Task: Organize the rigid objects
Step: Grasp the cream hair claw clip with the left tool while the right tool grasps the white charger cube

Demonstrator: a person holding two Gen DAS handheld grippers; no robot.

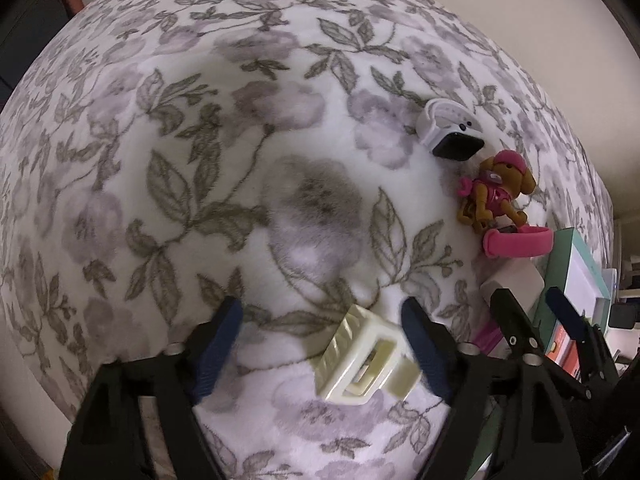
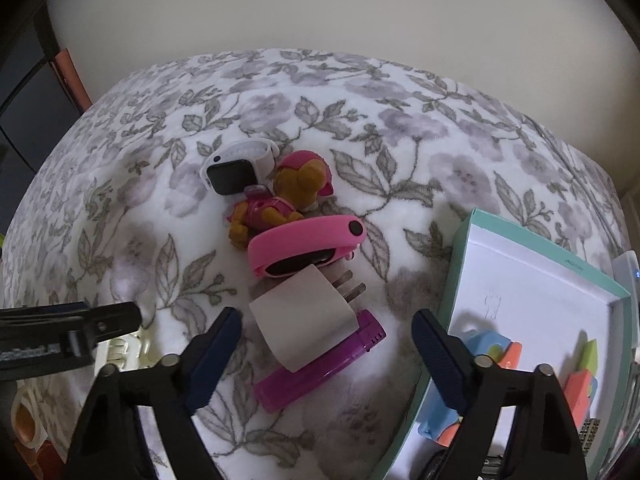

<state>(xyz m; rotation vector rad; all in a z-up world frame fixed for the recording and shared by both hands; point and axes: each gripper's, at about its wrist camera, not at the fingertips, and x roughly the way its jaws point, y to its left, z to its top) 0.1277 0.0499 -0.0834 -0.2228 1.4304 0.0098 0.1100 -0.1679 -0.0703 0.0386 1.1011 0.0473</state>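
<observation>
A cream hair claw clip lies on the floral blanket between the fingers of my left gripper. The jaws stand open, and the clip sits close to the right finger. My right gripper hangs open over a white charger plug that rests on a purple plastic piece. Beyond them lie a pink watch band, a pink-dressed toy dog and a white smartwatch. The left wrist view shows the same smartwatch, dog and pink band at the right.
A teal box with a white inside stands at the right and holds several colourful pieces. The left gripper's finger reaches in from the left of the right wrist view. A pale wall lies behind the bed.
</observation>
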